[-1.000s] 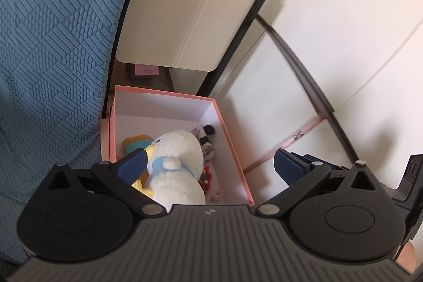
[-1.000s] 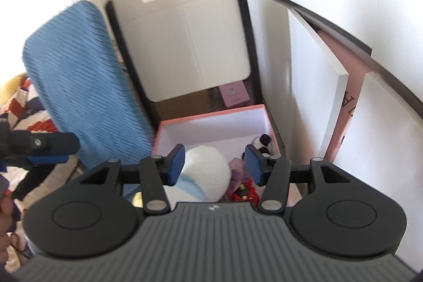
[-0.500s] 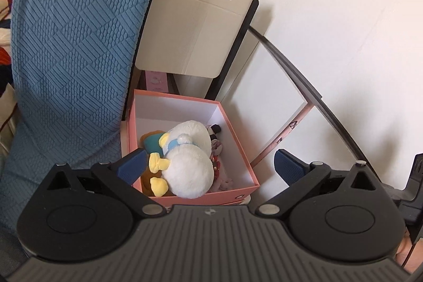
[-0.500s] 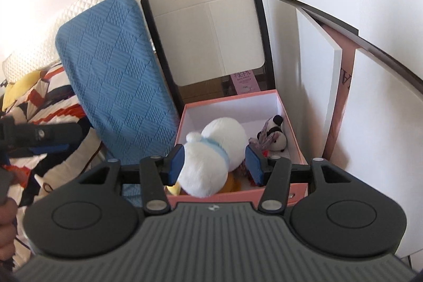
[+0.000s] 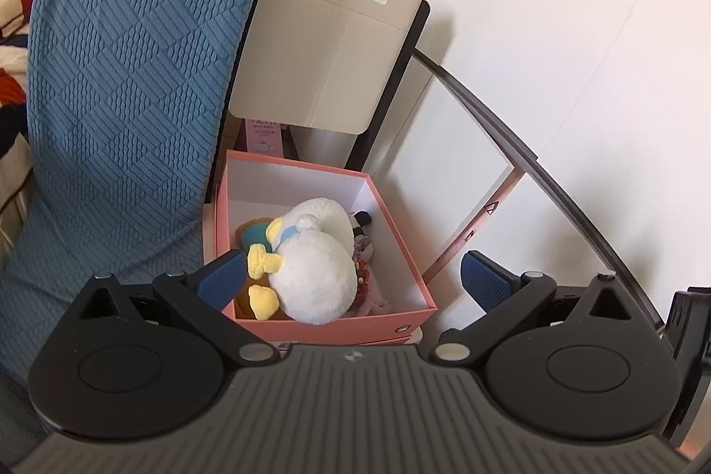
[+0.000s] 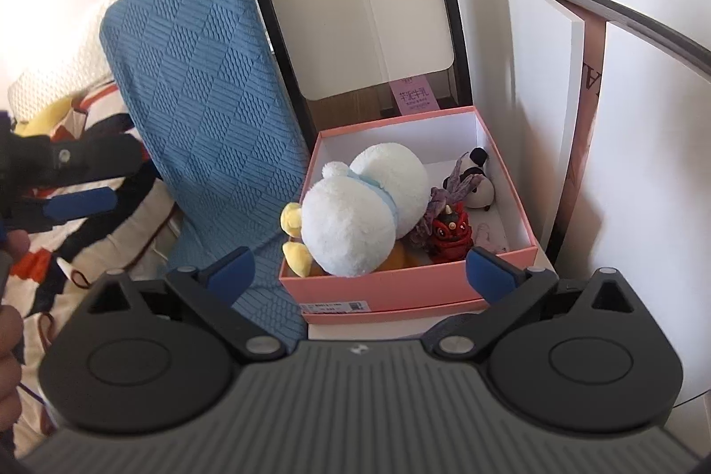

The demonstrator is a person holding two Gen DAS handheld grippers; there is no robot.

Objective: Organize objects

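A white plush duck with yellow feet (image 6: 360,207) is seen lying inside the open pink cardboard box (image 6: 400,287), beside a small red figure (image 6: 449,232) and a little panda toy (image 6: 477,185). The right gripper (image 6: 360,272) is opening, its jaws wide with nothing gripped; the left gripper (image 5: 353,274) is likewise spread apart and empty.

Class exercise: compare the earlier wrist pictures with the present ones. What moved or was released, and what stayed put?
Both grippers drew back from the open pink cardboard box, so more of it shows. The right gripper, narrow before with nothing clamped, is opening its jaws wide, still empty. The left gripper stayed open. The white plush duck and the small toys kept their places in the box.
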